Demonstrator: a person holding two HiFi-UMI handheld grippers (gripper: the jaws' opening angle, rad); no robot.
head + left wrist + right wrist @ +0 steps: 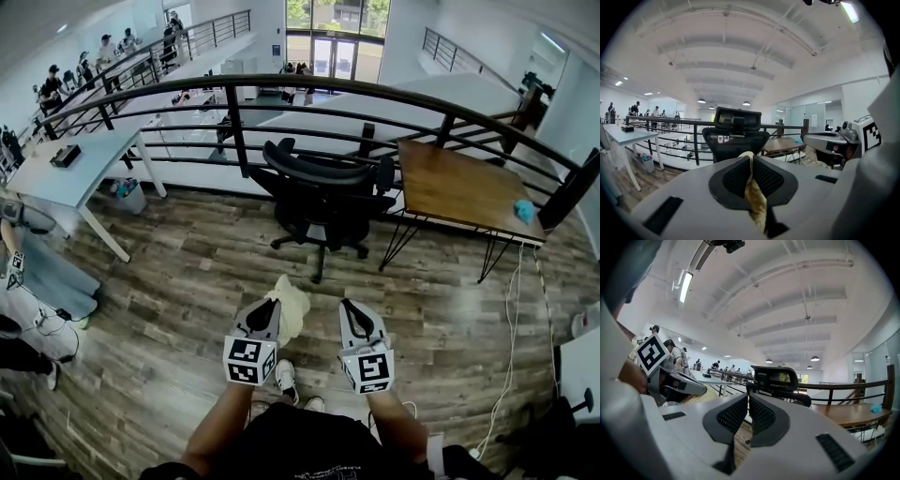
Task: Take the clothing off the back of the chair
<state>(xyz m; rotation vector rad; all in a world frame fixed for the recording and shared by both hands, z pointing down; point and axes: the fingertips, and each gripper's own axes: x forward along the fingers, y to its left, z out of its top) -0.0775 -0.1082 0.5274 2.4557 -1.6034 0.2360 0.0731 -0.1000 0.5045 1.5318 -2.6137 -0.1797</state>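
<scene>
The black office chair (319, 187) stands by the railing, some way ahead of both grippers, and its back is bare. A pale yellow garment (292, 305) hangs from my left gripper (272, 302), which is shut on it. In the left gripper view the cloth (755, 197) is pinched between the dark pads of the left gripper (751, 157), with the chair (736, 133) straight ahead. My right gripper (349, 305) is beside the left, level with it. In the right gripper view the right gripper (748, 397) has its jaws together with nothing in them, and the chair (780, 378) is beyond.
A curved black railing (281, 98) runs behind the chair. A wooden table (459, 192) with a blue cloth (525, 211) stands to the right, and a white desk (75, 173) to the left. Cables (511, 309) trail over the wood floor at the right. People stand on the far walkway.
</scene>
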